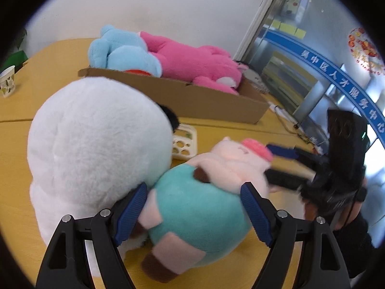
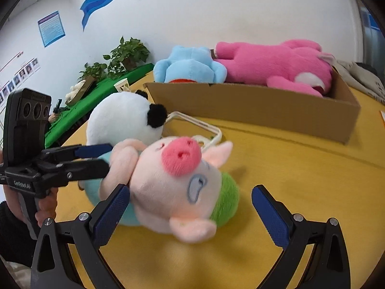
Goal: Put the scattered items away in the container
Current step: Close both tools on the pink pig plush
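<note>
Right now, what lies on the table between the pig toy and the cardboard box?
A white plastic tray with round holes lies between the pig toy and the cardboard box, beside the panda toy. The left wrist view shows it best.

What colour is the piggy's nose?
The pig's nose is bright pink, clearest in the right wrist view.

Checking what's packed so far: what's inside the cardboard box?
In the cardboard box lie a blue plush and a pink plush, side by side. Anything beneath them is hidden.

The pig plush (image 1: 211, 192) is viewed closely from opposite sides; the cardboard box (image 1: 192, 101) is seen far in both views.
</note>
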`<state>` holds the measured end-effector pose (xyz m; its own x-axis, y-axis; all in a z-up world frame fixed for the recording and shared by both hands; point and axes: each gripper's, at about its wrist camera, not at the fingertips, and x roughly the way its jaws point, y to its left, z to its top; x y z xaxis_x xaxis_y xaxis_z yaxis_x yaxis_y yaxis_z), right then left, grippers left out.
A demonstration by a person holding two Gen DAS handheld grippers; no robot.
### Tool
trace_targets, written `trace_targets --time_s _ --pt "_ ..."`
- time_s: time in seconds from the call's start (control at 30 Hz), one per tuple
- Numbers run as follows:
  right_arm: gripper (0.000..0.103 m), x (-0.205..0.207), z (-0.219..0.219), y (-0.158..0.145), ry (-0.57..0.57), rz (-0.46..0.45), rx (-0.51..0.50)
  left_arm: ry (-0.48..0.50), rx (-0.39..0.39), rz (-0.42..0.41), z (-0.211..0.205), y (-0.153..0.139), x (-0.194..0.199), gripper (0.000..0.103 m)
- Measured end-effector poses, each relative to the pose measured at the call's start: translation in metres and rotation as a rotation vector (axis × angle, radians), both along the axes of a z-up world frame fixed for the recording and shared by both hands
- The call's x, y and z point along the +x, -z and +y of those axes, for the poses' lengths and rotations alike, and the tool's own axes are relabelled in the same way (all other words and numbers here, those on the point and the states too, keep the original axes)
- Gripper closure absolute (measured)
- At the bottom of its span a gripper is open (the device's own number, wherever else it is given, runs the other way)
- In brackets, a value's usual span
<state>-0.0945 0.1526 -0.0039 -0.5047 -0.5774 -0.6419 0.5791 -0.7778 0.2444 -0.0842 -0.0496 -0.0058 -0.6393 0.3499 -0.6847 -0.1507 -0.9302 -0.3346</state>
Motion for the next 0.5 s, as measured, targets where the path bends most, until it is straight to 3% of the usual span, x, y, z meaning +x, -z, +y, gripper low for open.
trace_targets --time_s 0.13,0.2,0.3,0.37,0.5 --pt "0.0 -0.023 -0.007 -0.002 -0.052 -0.02 -0.064 -0.004 0.02 0.008 -0.001 0.005 0.003 0.022" --pt "0.0 -0.037 -0.011 0.016 -0.033 -0.123 -0.064 -0.009 0.012 0.005 0.001 0.008 0.003 0.02" --pt "0.0 -0.047 -0.001 0.046 -0.001 -0.326 -0.239 -0.007 0.057 -0.032 0.0 0.015 0.002 0.017" --pt "0.0 -0.038 0.003 0.053 0.013 -0.324 -0.273 0.013 0.076 -0.069 0.0 0.02 0.001 0.015" --pt "0.002 -0.017 0.004 0.047 0.022 -0.264 -0.23 0.052 0.047 -0.079 0.005 0.018 0.006 0.02"
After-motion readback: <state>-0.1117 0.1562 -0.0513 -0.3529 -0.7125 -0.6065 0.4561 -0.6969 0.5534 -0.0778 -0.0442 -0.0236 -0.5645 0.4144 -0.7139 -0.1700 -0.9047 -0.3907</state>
